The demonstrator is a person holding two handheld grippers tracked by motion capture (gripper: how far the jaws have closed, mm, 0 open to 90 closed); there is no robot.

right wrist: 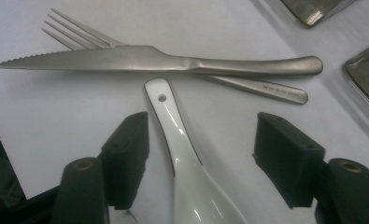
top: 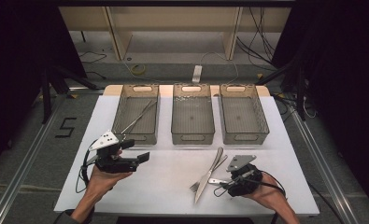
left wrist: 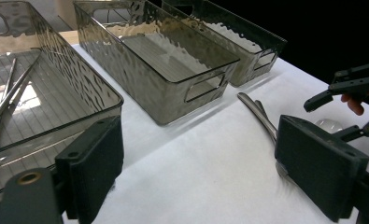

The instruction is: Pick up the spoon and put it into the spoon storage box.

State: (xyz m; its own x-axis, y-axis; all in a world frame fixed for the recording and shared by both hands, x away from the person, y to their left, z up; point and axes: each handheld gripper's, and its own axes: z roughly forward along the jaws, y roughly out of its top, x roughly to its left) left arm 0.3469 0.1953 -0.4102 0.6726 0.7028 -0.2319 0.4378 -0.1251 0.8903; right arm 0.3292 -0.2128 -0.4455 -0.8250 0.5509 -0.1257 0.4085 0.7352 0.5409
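Right tongs (right wrist: 201, 154) straddle white spoon (right wrist: 182, 158) lying flat on white table (top: 173, 186), jaws apart w/ pads not yet touching; step = grasping spoon, next needs closing on handle then lift clear of knife (right wrist: 149, 59) & fork (right wrist: 74, 32) just beyond. Left tongs (left wrist: 196, 172) open, empty, near left bin (top: 136, 114). Mid bin (top: 193, 116) & right bin (top: 244, 114) empty, plenty of room between cutlery and bins.

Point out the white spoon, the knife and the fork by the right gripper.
white spoon (right wrist: 182, 154): right gripper view, on its handle, between the open jaws.
knife (right wrist: 126, 58): right gripper view, middle of the blade.
fork (right wrist: 72, 32): right gripper view, on its tines.
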